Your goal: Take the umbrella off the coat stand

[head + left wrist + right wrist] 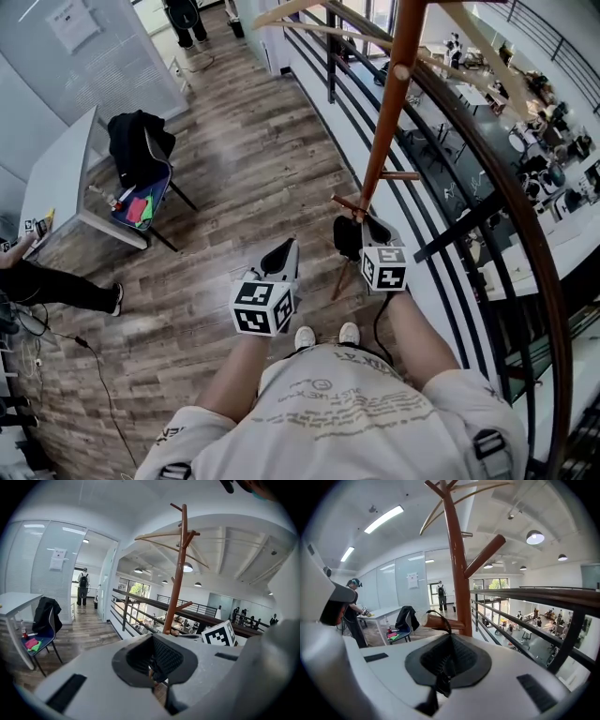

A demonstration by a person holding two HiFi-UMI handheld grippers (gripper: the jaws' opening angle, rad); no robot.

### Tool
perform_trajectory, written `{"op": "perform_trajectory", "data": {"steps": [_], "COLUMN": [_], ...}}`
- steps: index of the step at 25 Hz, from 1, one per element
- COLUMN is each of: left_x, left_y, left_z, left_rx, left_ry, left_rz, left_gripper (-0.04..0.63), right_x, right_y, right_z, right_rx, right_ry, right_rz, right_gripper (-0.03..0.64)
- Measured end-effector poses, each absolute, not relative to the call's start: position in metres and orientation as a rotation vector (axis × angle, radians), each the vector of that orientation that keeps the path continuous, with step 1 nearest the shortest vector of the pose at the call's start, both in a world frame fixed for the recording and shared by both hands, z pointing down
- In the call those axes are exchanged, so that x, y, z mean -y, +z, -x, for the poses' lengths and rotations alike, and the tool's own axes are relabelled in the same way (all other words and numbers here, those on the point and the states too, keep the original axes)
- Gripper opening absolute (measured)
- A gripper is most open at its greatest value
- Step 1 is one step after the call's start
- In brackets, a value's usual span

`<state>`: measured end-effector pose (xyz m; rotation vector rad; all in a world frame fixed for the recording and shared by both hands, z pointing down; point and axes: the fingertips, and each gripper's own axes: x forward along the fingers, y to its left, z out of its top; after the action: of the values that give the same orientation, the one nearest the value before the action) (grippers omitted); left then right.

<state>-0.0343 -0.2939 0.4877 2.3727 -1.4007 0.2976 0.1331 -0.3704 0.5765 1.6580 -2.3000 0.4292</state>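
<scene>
Now we hold the right gripper [449, 644] up against the coat stand [457, 564]. Its fingers are closed on the umbrella's black loop [443, 617], which hangs over a short lower peg [452, 624] just beyond the fingertips. A dark piece sits pinched between the fingers; the rest of the umbrella we cannot make out. Our left gripper [153, 644] hovers beside the right one, a little away from the stand, fingers drawn together with nothing between them. The stand rises just beside the railing [543, 596]. A desk [56, 183] with a chair [155, 192] stands well apart on the wooden floor [244, 159].
</scene>
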Motion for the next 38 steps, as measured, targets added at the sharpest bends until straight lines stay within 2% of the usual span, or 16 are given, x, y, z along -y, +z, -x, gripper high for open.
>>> {"op": "perform_trajectory", "data": {"steps": [13, 22, 38], "left_x": [0.305, 0.314, 0.316], "left_y": [0.481, 0.472, 0.467], "left_z": [0.006, -0.012, -0.039], "left_rx": [1.318, 1.254, 1.162], "left_ry": [0.226, 0.189, 0.187], "left_rz": [-2.441, -2.493, -2.557], "left_gripper": [0.005, 0.005, 0.005], "right_x": [0.326, 0.300, 0.280], "right_y": [0.532, 0.472, 0.460], "right_z": [-0.134, -0.156, -0.221], "right_rx": [2.363, 2.387, 2.235], "right_ry": [0.333, 0.297, 0.333], "right_rz": [-1.652, -1.824, -2.069], "right_gripper": [0.004, 0.004, 0.004]}}
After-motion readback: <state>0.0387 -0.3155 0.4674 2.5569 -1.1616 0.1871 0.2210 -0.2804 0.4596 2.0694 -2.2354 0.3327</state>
